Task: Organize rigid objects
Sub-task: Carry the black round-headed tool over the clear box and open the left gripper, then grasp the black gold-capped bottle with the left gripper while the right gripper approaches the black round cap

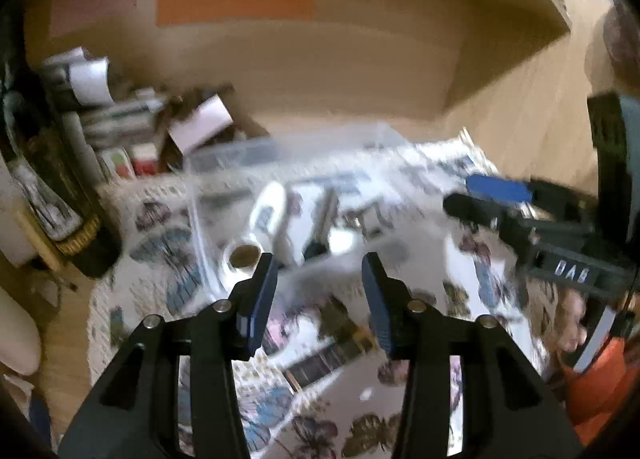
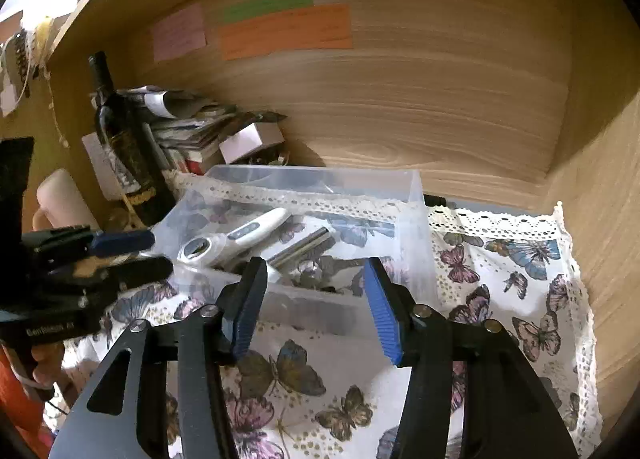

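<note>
Hovering with both sets of jaws wide apart and empty, we kept our left gripper point(image 1: 318, 279) and right gripper point(image 2: 314, 287) before the clear plastic bin point(image 2: 416, 219) at frame centre, already holding a white handheld device point(image 2: 240, 235) and metal tube point(image 2: 304, 245). Reaching carelessly could tip its thin wall. The dark wine bottle point(image 2: 124, 147) crowded the left on the butterfly-print cloth point(image 2: 520, 279).

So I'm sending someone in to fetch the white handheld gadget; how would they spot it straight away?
Start at the clear plastic bin on the butterfly-print cloth, to the right of the dark wine bottle. Inside, at the bin's left, lies the white gadget, slanting up to the right. It alone is white, with a round lens-like head, unlike the shiny metal tube beside it.
</note>
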A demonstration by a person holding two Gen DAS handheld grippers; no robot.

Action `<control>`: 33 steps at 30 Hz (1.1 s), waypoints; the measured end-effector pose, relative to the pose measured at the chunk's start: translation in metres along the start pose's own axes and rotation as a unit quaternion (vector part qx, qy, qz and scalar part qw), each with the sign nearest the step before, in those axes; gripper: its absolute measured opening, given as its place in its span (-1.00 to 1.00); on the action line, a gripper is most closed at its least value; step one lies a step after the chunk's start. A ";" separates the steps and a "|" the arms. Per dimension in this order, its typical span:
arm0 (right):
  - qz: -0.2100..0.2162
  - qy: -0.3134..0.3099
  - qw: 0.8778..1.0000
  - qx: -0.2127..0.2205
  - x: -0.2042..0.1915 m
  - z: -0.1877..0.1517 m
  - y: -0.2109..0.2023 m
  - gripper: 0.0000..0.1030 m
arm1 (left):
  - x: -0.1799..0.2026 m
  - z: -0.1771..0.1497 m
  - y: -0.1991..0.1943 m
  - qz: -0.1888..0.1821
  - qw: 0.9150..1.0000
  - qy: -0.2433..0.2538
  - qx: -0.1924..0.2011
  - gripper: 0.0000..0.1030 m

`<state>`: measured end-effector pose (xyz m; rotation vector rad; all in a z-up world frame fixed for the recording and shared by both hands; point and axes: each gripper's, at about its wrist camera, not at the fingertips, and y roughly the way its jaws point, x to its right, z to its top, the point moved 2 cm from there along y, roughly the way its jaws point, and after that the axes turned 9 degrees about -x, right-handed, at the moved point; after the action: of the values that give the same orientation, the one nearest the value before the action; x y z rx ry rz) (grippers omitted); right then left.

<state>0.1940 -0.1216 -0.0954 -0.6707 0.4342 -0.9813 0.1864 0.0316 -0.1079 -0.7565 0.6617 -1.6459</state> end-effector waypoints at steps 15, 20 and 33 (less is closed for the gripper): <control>0.007 -0.003 1.000 -0.026 -0.004 -0.019 0.003 0.05 | 0.009 -0.039 0.065 -0.035 0.991 0.020 -0.129 -0.26; 0.018 -0.011 0.999 -0.041 -0.011 -0.021 0.013 0.05 | 0.012 -0.053 0.060 -0.040 0.990 0.024 -0.133 -0.41; 0.050 -0.075 0.990 -0.108 -0.058 -0.026 0.062 0.05 | -0.014 -0.089 0.024 0.022 0.994 -0.010 -0.105 -0.56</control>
<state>0.1870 -0.0556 -0.1551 -0.9032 0.4396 -0.7887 0.1343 0.0434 -0.1844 -0.9009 0.8408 -1.5412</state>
